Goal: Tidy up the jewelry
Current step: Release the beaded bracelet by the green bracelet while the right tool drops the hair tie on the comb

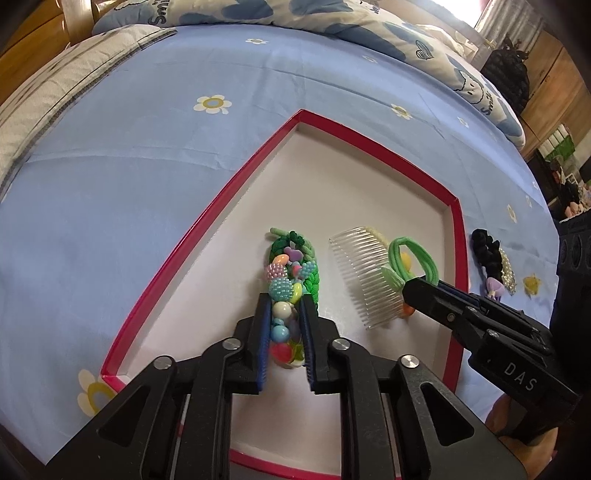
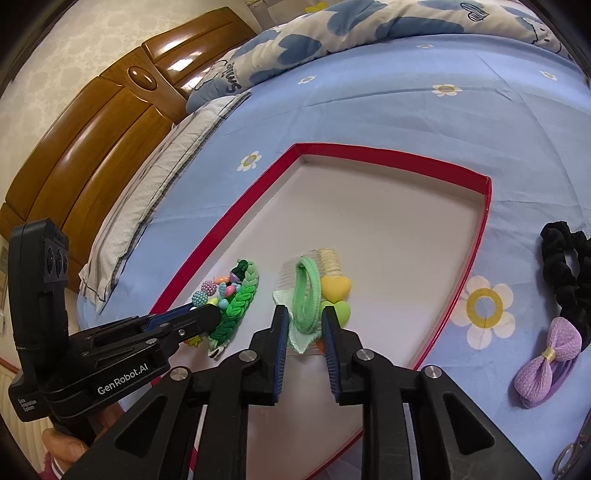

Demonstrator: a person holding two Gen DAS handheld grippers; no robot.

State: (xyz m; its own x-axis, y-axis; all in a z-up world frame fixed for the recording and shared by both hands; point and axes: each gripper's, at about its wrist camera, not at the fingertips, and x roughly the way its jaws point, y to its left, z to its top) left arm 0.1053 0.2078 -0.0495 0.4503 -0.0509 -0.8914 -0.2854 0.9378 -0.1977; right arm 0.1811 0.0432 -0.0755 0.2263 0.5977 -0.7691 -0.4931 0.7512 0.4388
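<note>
A shallow red-rimmed tray [image 1: 459, 236] with a white floor lies on a bed covered by a blue flowered sheet [image 1: 155, 155], filling the middle of both views.

In the left wrist view, the left gripper [image 1: 286, 310] rises from the lower centre, its jaws closed to a narrow gap around the near end of a beaded bracelet [image 1: 283, 280] of pastel and pearly beads. The bracelet lies on the tray floor with a green braided hair tie [image 1: 312, 278] touching it along its right side. To the right of these in the tray sits a clear hair comb [image 1: 364, 273], and a light green hair tie [image 1: 410, 258] with a yellow charm rests at the comb's right edge.

In the right wrist view, the right gripper [image 2: 304, 328] comes up from the bottom centre. Its jaws stand partly open on either side of the light green hair tie, close to it, though I cannot tell whether the pads press it. Yellow and green heart charms [image 2: 335, 291] lie just right of the tie.

Outside the tray, at the right of that view, a black scrunchie [image 2: 561, 258] and a purple bow [image 2: 550, 362] lie on the sheet. A wooden headboard [image 2: 92, 147] occupies the upper left, a patterned quilt [image 2: 332, 33] the top.
</note>
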